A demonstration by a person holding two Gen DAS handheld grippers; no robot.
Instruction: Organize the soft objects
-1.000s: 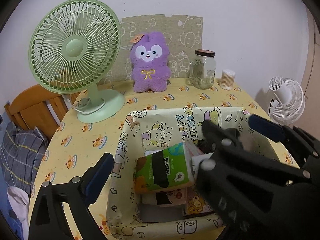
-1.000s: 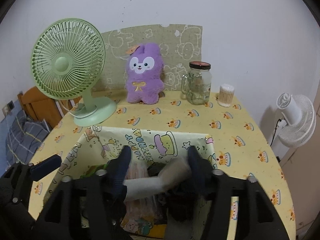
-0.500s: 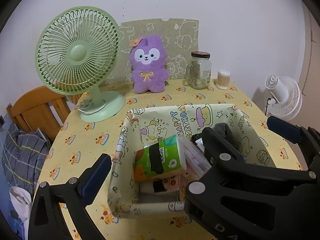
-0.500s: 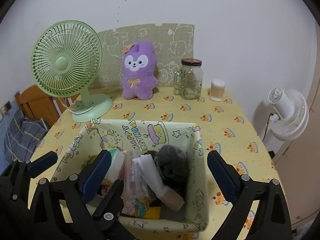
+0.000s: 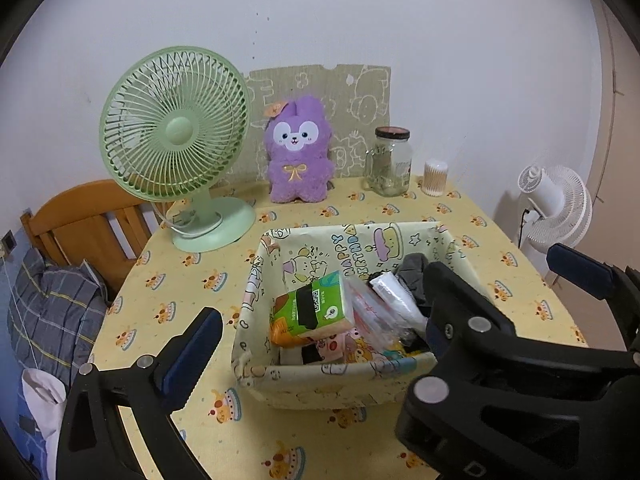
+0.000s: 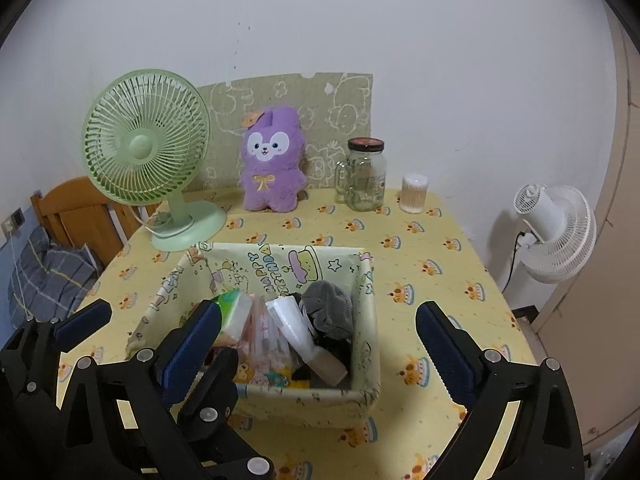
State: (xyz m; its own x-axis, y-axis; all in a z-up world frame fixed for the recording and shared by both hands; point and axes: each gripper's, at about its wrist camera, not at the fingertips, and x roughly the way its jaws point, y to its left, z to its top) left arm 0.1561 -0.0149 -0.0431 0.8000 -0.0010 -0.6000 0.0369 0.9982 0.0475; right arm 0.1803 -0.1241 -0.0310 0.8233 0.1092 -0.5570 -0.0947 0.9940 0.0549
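A cartoon-print fabric basket [image 5: 256,280] [image 6: 366,320] stands on the yellow table. It holds a green tissue pack [image 5: 314,310] [image 6: 234,312], a clear plastic packet [image 5: 370,312] [image 6: 266,334], a white rolled item [image 5: 394,294] [image 6: 294,326], a grey cloth [image 5: 414,270] [image 6: 330,310] and other soft things. A purple plush rabbit [image 5: 298,152] [image 6: 272,160] sits at the back. My left gripper [image 5: 394,316] is open and empty, above the basket's near side. My right gripper [image 6: 318,346] is open and empty, above the basket.
A green desk fan [image 5: 176,140] [image 6: 146,148] stands back left. A glass jar [image 5: 390,166] [image 6: 364,174] and a cotton-swab tub [image 5: 435,176] [image 6: 414,194] stand back right. A white fan [image 6: 554,232] stands off the table's right edge. A wooden chair [image 5: 86,220] is left.
My right gripper has opened and let the white rolled item go into the basket. Both grippers have pulled back and up from the basket.
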